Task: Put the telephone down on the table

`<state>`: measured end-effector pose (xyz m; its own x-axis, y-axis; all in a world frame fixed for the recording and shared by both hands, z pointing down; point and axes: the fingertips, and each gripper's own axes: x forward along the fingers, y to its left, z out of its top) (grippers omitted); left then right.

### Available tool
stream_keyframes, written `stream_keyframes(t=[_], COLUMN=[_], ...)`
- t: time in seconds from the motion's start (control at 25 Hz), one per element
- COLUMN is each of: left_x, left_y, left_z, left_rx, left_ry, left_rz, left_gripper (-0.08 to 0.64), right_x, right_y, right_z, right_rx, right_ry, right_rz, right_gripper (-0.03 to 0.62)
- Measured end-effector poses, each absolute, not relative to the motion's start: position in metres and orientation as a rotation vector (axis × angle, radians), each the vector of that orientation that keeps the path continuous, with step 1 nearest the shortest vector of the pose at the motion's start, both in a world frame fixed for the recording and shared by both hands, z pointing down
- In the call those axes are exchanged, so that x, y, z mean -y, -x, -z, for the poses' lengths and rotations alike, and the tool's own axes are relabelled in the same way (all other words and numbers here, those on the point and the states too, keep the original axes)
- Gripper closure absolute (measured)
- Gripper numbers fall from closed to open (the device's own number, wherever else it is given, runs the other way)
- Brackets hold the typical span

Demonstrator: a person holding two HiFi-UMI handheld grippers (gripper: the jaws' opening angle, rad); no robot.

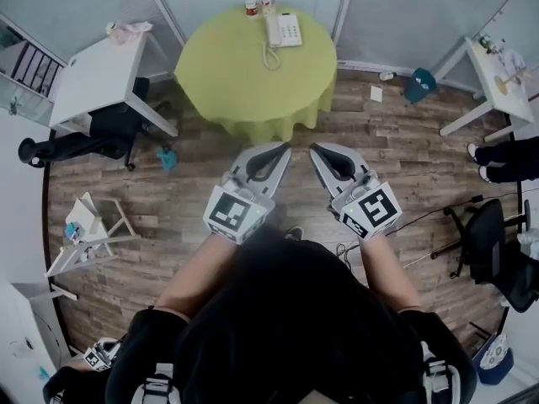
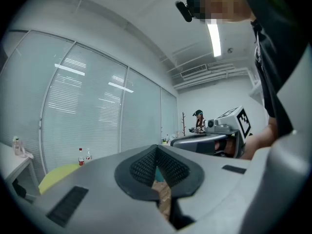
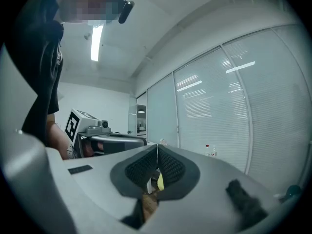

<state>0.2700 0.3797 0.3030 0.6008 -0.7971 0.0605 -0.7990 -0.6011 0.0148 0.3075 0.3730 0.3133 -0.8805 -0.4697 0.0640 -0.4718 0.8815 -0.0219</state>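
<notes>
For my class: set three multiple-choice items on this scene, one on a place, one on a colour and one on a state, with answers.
1. Where is the telephone? A) on the round table B) on the floor C) in a gripper
2. What colour is the table's cloth? A) white B) yellow-green C) red
3. How do the right gripper's jaws stand? A) wide apart B) shut on the telephone C) shut, empty

Answers: 1 A, it sits at the table's far edge; 2 B, the cloth shows yellow-green; 3 C, its pads meet with nothing between.

White telephone [image 1: 284, 29], lime-green tablecloth [image 1: 244, 82], brown wood-plank floor [image 1: 404, 150], white side table [image 1: 97, 78]
</notes>
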Motion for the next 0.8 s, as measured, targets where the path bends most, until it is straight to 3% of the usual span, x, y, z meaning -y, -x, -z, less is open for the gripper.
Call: stream_keyframes(t=[0.8], left_x=[-0.323], left_y=[-0.220], left_z=[-0.309], left_rx=[1.289], left_ry=[-2.771], left_rz=[-0.068], left_gripper=[0.548], right_x=[-0.320], right_y=[-0.262], right_z=[-0.311], right_rx=[2.923], right_ry=[-0.867], right_rz=[-0.059], right_gripper=[0.574])
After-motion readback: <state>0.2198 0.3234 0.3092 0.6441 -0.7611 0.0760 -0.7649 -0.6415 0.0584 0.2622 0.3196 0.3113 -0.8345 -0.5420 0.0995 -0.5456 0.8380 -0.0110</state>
